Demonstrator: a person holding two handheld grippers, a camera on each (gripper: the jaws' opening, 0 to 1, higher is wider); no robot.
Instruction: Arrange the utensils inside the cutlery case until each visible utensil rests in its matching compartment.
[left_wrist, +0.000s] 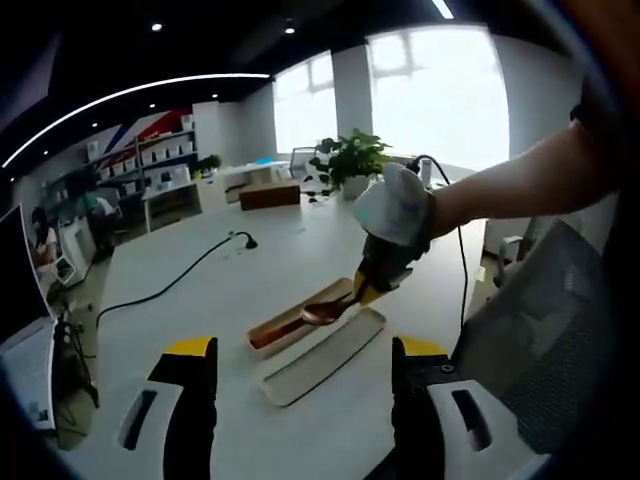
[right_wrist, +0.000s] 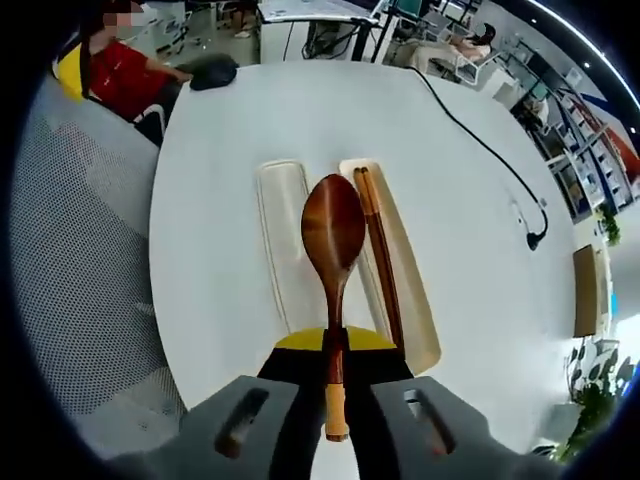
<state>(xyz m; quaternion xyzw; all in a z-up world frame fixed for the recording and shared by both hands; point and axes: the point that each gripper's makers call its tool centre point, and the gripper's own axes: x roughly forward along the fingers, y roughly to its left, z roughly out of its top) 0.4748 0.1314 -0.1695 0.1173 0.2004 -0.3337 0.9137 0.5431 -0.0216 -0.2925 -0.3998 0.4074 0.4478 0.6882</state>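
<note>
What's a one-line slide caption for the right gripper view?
Right gripper holds a wooden spoon above the open case, chopsticks already inside, lid alongside.

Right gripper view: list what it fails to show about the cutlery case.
- Long beige cutlery case: the near end is hidden behind the right gripper.
- Dark wooden chopsticks: their lower ends are hidden by the gripper.
- Dark wooden spoon: it hides part of the case, so any compartments can't be made out.
</note>
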